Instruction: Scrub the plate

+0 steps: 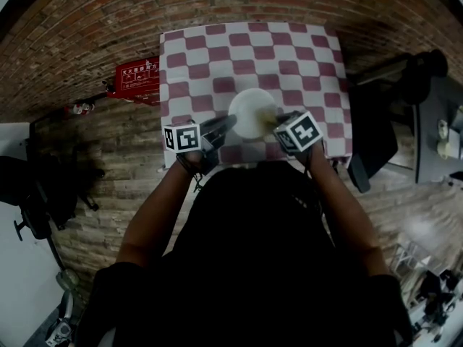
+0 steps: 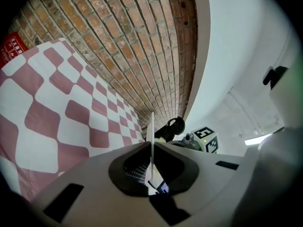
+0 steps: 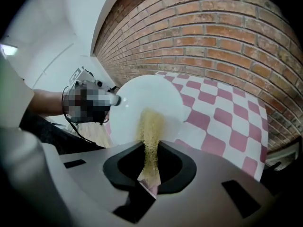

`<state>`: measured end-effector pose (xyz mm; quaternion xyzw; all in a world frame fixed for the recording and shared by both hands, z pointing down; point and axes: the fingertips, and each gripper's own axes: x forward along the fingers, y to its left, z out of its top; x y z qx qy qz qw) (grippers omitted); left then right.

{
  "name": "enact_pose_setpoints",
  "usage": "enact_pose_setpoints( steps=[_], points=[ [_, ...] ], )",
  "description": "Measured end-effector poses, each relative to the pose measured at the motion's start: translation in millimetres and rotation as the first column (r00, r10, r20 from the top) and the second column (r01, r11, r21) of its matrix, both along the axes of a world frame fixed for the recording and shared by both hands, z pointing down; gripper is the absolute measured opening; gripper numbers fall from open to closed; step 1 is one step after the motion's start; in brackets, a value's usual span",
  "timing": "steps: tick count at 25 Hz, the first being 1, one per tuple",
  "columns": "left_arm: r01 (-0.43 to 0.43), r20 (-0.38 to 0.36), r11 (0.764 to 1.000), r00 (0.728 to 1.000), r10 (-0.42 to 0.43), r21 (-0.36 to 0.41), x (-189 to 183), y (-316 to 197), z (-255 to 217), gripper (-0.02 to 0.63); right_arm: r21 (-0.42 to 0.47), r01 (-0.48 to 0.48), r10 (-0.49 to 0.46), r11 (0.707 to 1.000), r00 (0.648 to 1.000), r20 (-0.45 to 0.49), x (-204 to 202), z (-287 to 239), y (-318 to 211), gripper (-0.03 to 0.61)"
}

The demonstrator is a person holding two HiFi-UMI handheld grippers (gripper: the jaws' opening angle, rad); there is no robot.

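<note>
A white plate (image 1: 251, 110) is held just above the red-and-white checked tablecloth (image 1: 217, 56). My left gripper (image 1: 226, 124) is shut on its left rim; in the left gripper view the plate (image 2: 151, 136) shows edge-on as a thin white line between the jaws. My right gripper (image 1: 278, 123) is shut on a yellow scrub sponge (image 3: 151, 136), whose tip lies against the plate's face (image 3: 142, 103) near its lower right rim. In the head view the sponge (image 1: 269, 116) shows as a yellowish patch at the plate's right edge.
The cloth covers a small table against a brick floor. A red sign (image 1: 137, 76) lies left of the table. A dark chair (image 1: 372, 139) stands at the right and black equipment (image 1: 36, 194) at the left.
</note>
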<state>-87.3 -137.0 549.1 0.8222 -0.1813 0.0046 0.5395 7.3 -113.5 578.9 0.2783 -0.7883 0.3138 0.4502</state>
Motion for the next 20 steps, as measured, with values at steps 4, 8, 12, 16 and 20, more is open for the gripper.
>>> enact_pose_setpoints(
  steps=[4,8,12,16,20],
  points=[
    [-0.024,-0.016,1.0,1.0,0.024,-0.005,6.3,8.3,-3.0,0.028,0.052,-0.045,0.044,0.998,0.999,0.011,14.1,-12.5,-24.1,0.052],
    [-0.042,-0.029,0.999,0.999,0.042,-0.013,15.1,15.3,-4.5,0.028,0.098,-0.048,0.048,0.994,0.999,0.011,5.6,-31.4,-41.0,0.052],
    [-0.055,-0.033,0.998,0.998,0.055,-0.008,24.0,18.4,-7.5,0.027,0.118,-0.016,0.014,0.993,1.0,0.021,-16.5,-42.9,-42.2,0.052],
    [-0.052,-0.023,0.999,0.998,0.052,0.002,28.8,14.1,-10.9,0.026,0.109,0.055,-0.059,0.993,0.998,0.026,-42.4,-46.5,-26.2,0.052],
    [-0.048,-0.012,0.999,0.999,0.048,0.012,29.1,9.0,-6.4,0.025,0.096,0.045,-0.05,0.994,0.997,0.054,-48.5,-43.7,-14.5,0.052]
  ],
)
